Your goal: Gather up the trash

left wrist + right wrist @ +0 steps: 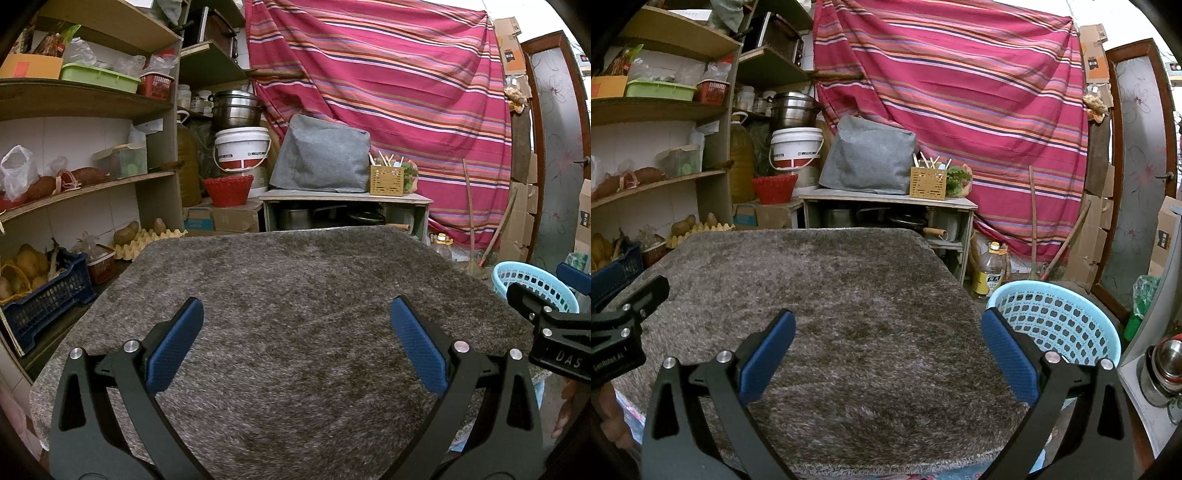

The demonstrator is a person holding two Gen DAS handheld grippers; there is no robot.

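A table covered by a shaggy grey-brown rug (295, 295) fills the middle of both views; it also shows in the right wrist view (831, 288). No trash shows on the rug. My left gripper (295, 314) is open and empty above the rug's near part. My right gripper (888, 325) is open and empty over the rug's right near edge. A light blue perforated basket (1060, 314) stands on the floor right of the table, just beyond my right finger; its rim shows in the left wrist view (532, 284). Its inside is mostly hidden.
Shelves (85, 103) with boxes, potatoes and a blue crate (44, 299) stand at the left. A low cabinet (343, 199) with a grey cover stands behind the table before a striped red cloth (388, 92). An oil bottle (990, 273) stands on the floor.
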